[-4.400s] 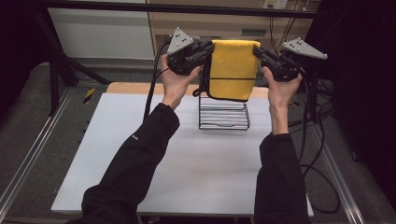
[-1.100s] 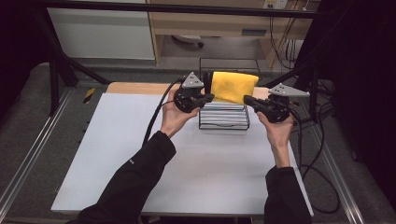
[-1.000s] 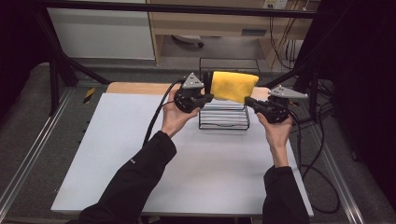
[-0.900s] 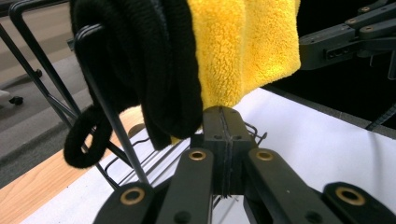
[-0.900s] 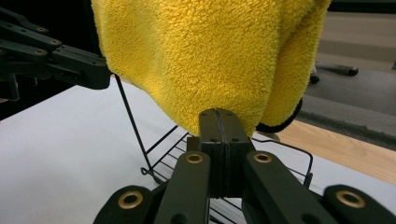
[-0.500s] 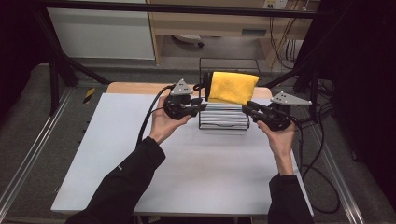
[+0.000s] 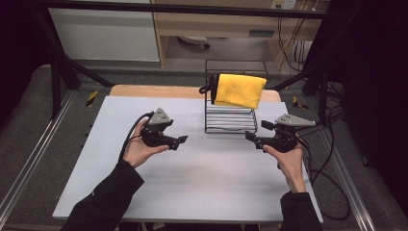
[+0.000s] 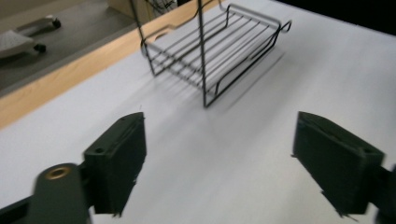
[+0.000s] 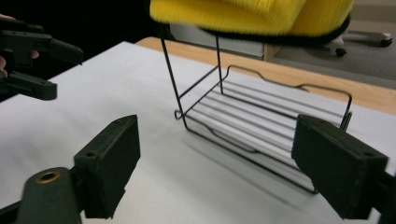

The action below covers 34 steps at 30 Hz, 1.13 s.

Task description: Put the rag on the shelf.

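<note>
I am holding the left gripper and the right gripper low over the tabletop, either side of the wire rack near the far edge. Both sets of jaws have just been opening and are standing wide with nothing between them. The yellow cloth is hanging over the rack's top rail.

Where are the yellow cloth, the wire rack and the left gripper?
yellow cloth [image 7: 239, 90], high view, middle of its hanging front.
wire rack [image 7: 229, 126], high view, its lower slatted shelf.
left gripper [image 7: 182, 142], high view, between its fingertips.
</note>
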Motion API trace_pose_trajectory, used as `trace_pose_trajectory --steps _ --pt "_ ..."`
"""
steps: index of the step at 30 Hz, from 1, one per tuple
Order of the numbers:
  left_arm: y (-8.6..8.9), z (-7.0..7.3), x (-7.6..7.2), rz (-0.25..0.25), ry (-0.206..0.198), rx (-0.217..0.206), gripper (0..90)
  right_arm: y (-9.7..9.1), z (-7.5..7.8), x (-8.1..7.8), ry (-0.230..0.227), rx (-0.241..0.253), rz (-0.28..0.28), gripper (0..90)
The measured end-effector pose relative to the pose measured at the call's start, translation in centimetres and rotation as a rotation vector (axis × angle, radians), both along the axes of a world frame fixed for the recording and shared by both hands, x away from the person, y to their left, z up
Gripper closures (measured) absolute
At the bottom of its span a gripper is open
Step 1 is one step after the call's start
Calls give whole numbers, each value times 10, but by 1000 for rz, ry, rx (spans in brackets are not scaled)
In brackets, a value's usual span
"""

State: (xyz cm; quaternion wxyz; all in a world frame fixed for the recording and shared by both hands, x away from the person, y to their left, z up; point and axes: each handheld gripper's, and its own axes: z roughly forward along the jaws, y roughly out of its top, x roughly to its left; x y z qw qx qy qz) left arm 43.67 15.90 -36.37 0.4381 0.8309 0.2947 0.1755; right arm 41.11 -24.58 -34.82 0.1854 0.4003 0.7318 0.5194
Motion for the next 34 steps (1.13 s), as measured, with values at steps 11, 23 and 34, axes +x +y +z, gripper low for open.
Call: trace_pose_trajectory --steps 11,23,34 --pt "61 -46 -29 87 40 -16 70 -4 -51 -14 71 -12 16 43" --pt "110 -78 -57 147 51 -16 70 -21 -89 -34 132 -24 20 18" --pt "120 -87 -68 146 48 -17 68 -27 -99 -46 138 -29 22 9"
